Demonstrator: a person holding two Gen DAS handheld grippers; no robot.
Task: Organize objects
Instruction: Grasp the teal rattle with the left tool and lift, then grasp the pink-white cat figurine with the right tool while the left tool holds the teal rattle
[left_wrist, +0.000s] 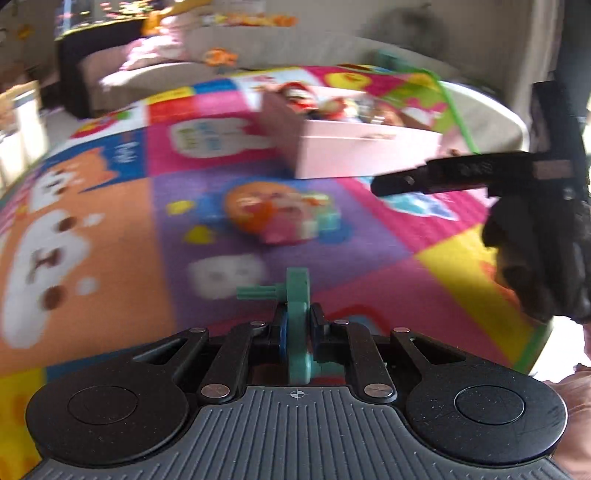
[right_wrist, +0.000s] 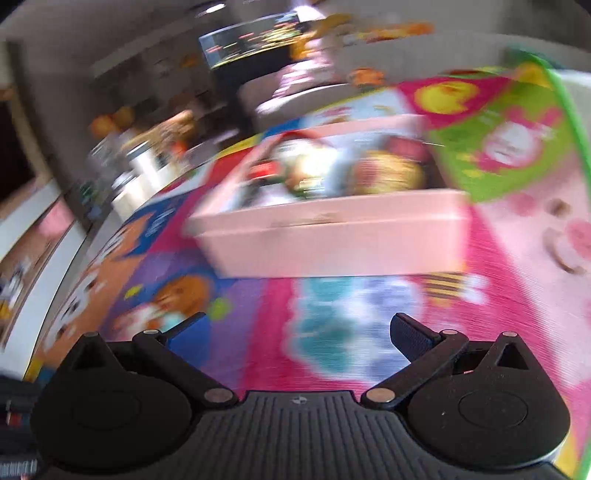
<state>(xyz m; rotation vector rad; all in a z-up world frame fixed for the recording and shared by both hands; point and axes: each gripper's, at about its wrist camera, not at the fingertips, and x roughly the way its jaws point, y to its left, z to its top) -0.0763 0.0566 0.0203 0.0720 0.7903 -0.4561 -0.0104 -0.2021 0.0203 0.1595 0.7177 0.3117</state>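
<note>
Transport step of the tidying task, seen from both wrist cameras, both views smeared by motion. Left hand-held gripper (left_wrist: 295, 325) clenched on a small teal plastic toy part (left_wrist: 297, 295), a flat disc with a short peg jutting to the left, held upright between the two black fingers and raised off the colourful patchwork play mat (left_wrist: 110, 229). Right hand-held gripper (right_wrist: 295, 332) released, fingers spread wide and carrying nothing, aimed over the mat toward the pale pink rectangular storage box (right_wrist: 332, 236). Same box (left_wrist: 365, 151) visible ahead and to the right in the left view, already holding a jumble of toys, too blurred to identify. Orange-and-pink toy cluster (left_wrist: 273, 214) lying loose on the purple panel of the mat, between the held part and the box. Right tool (left_wrist: 480, 173) also showing at the right edge of the left view, near the box.

Step judged in hand: carrying the teal part to the box. Next move judged to call for bringing the left tool forward and rightward above the box rim, then opening over the contents. Loose cluster on the mat likely a later pick, perhaps for the idle right tool.
</note>
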